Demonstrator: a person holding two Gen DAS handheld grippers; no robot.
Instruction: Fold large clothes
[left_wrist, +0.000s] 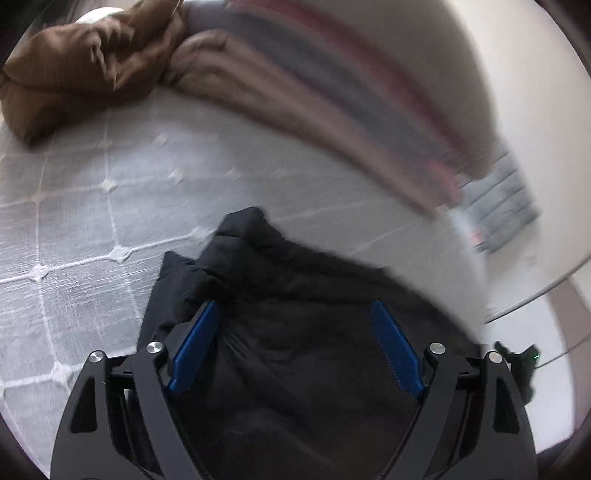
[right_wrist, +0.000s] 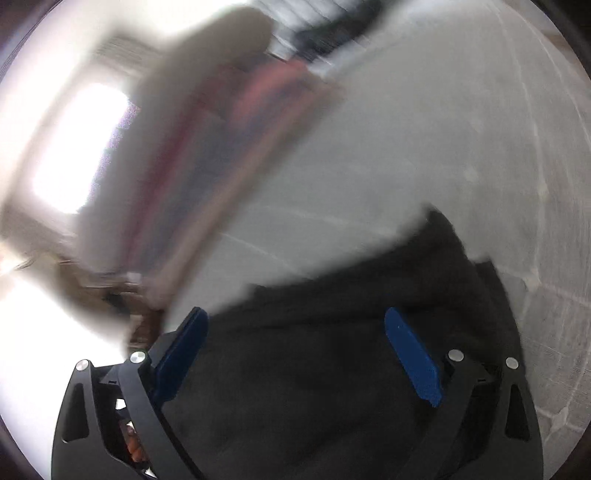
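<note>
I am holding my left gripper (left_wrist: 293, 347) and right gripper (right_wrist: 301, 356) wide open and empty over the puffy black jacket (left_wrist: 295, 369) lying on the white quilted bed cover (left_wrist: 92, 221), and I think grabbing its edges comes next.

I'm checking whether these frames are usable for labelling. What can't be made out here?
- Black garment: type and near part, hidden by the left claw and bottom edge.
- Striped fabric: motion-blurred, right wrist view.
- Room's left side, right wrist view: washed out by glare.
</note>
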